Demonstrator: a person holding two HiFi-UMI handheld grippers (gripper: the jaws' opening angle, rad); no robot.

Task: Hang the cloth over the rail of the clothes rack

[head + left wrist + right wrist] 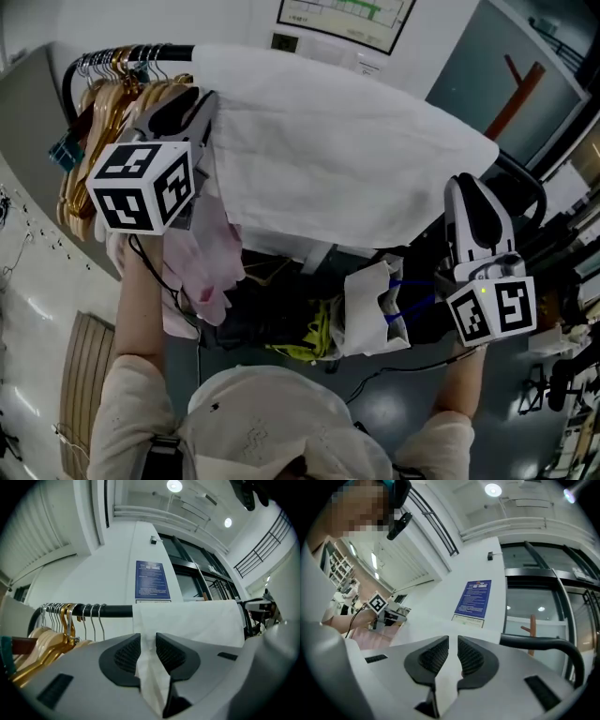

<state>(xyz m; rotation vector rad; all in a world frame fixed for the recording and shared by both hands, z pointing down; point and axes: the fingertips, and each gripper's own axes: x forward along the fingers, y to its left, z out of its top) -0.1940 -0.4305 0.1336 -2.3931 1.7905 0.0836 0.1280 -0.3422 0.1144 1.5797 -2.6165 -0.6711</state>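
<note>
Pinching cloth, left gripper, right gripper

The cloth you hold is thin white woven fabric, matt, softly creased where it bunches between the pads. Those pads are black with a fine ribbed grain, rubbery in look, set in the smooth, matt, pale-grey plastic shells of your left gripper and right gripper. The rail is black and smooth with a dull sheen. The hangers are varnished wood, glossy, with bright metal wire hooks. The pink garment looks soft and matt.
</note>
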